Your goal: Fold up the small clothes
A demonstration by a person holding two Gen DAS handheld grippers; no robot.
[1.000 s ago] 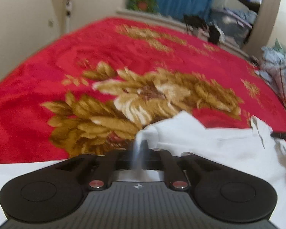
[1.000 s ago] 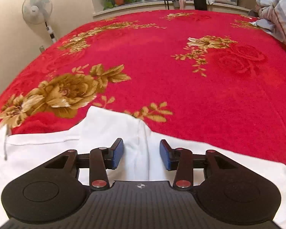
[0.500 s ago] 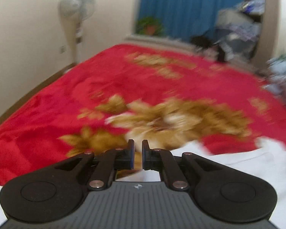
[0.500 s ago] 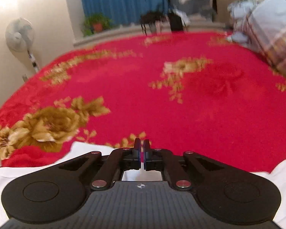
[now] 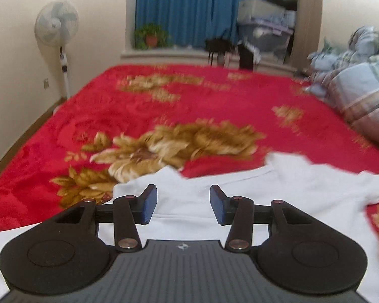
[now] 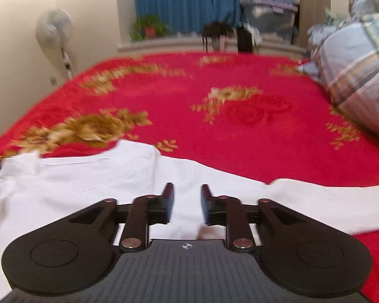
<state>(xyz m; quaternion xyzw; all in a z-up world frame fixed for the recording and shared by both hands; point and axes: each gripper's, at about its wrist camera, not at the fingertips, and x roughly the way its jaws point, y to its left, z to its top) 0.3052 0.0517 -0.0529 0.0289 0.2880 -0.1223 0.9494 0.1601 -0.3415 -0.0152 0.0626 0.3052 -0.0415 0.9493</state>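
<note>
The left tongs [image 5: 180,203] have their jaws apart and opening, with nothing pinched between the blue pads; the white cloth seen in the gap lies below them on the bed, not in their grip; the right tongs [image 6: 187,203] are likewise opening, at a narrower gap, and also hold nothing. The white garment [image 5: 278,189] lies spread across the near part of the red floral blanket [image 5: 214,101] on the bed, directly under and ahead of both tongs; in the right wrist view the same garment [image 6: 88,176] runs from a rumpled bit at the left edge to a long flat piece at the right (probably a sleeve, though blur makes that uncertain). Its far edge looks uneven, with a bump of fabric beside the gold flower and a patch of red showing through at the right in the left wrist view. Judging by this, the fold is at an early or middle stage: the garment is laid out and released, but it is not yet a compact stack; the side pieces seem left to bring in, and a final fold across the body after that. A plaid quilt [image 6: 353,75] sits well apart at the right.
</note>
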